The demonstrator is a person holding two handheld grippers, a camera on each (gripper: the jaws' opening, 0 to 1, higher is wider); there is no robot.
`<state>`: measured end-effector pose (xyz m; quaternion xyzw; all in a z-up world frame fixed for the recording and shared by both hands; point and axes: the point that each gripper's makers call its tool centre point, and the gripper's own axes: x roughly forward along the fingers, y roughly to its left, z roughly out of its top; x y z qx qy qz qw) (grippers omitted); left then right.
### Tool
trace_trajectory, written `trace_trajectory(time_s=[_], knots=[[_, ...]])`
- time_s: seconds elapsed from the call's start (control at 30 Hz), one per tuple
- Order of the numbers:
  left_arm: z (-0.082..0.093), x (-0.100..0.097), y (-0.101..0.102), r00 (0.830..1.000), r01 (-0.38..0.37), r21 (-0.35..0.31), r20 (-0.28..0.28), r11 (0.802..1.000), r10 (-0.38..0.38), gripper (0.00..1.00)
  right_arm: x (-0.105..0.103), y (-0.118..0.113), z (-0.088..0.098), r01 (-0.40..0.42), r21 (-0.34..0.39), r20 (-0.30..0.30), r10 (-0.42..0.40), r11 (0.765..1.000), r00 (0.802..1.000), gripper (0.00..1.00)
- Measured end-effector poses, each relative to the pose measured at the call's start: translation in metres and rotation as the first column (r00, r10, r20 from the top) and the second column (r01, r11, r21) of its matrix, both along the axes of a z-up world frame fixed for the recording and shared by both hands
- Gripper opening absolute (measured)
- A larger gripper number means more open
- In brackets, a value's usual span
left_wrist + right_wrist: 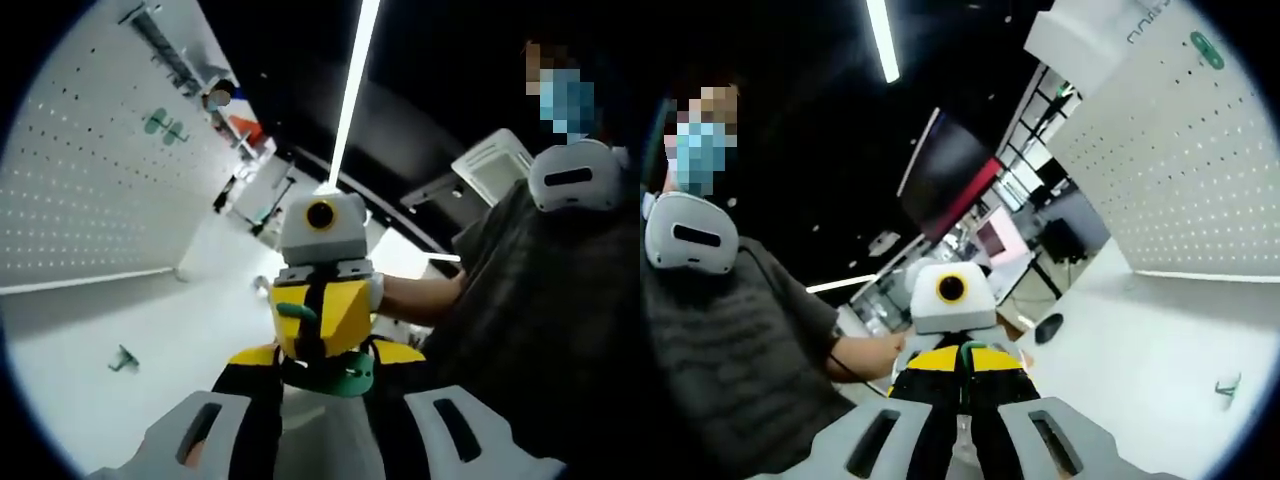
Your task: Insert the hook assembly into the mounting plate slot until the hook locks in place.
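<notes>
In the left gripper view my left gripper (325,368) is shut on a flat green mounting plate (347,376) held between its yellow-tipped jaws. Facing it just above is my right gripper (318,320), yellow and black, with a green hook assembly (295,312) sticking out at its jaws. In the right gripper view my right gripper (962,385) has its jaws almost together on something thin, and a small bit of the green hook assembly (975,347) shows at their tips. The left gripper (958,345) faces it closely. The two grippers meet in mid-air above the white table (150,330).
A spare green hook (123,358) (1228,385) lies on the white table. A white pegboard (90,170) (1180,170) stands behind it, carrying green hooks (165,126). A person in a dark checked shirt (540,330) is close by. A dark object (1048,327) sits at the table's far edge.
</notes>
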<state>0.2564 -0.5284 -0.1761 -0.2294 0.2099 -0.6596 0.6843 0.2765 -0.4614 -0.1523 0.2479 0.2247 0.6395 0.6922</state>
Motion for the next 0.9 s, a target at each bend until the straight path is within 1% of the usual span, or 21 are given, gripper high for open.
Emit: trace_trajectory(time_s=[0.1,0.23,0.3,0.37,0.57,0.6,0.67,0.73,0.9], knots=[[-0.001,0.002,0.0,1.0,-0.01,0.006,0.001,1.0,0.01,0.34,0.002,0.0,-0.001,0.006,-0.01,0.011,-0.006,1.0,1.0,0.0],[-0.006,0.004,0.0,1.0,-0.015,0.027,-0.007,1.0,0.016,0.34,0.003,0.0,-0.006,0.014,-0.044,0.036,-0.013,0.999,0.999,0.01],[-0.009,0.005,0.0,1.0,-0.019,0.045,-0.001,0.999,0.019,0.34,0.004,0.001,-0.008,0.021,-0.059,0.055,-0.018,0.998,0.998,0.01],[-0.012,0.006,0.0,1.0,-0.021,0.058,-0.006,0.998,0.021,0.34,0.004,0.0,-0.011,0.025,-0.07,0.049,-0.021,0.997,0.999,0.01],[-0.023,0.008,0.0,0.999,-0.032,0.11,-0.005,0.993,0.032,0.34,0.006,0.001,-0.021,0.035,-0.14,0.097,-0.021,0.99,0.995,0.02],[-0.026,0.009,0.0,0.999,-0.034,0.124,-0.002,0.992,0.034,0.34,0.006,0.0,-0.025,0.034,-0.168,0.107,-0.016,0.985,0.994,0.02],[-0.029,0.009,-0.001,0.999,-0.036,0.144,0.007,0.989,0.035,0.34,0.006,0.001,-0.028,0.033,-0.186,0.119,-0.011,0.982,0.993,0.04],[-0.036,0.012,0.0,0.998,-0.05,0.183,0.033,0.982,0.044,0.34,0.007,0.001,-0.032,0.037,-0.209,0.108,-0.015,0.977,0.994,0.08],[-0.043,0.013,0.0,0.997,-0.06,0.223,0.059,0.973,0.048,0.34,0.01,-0.001,-0.04,0.05,-0.252,0.125,-0.018,0.966,0.992,0.09]])
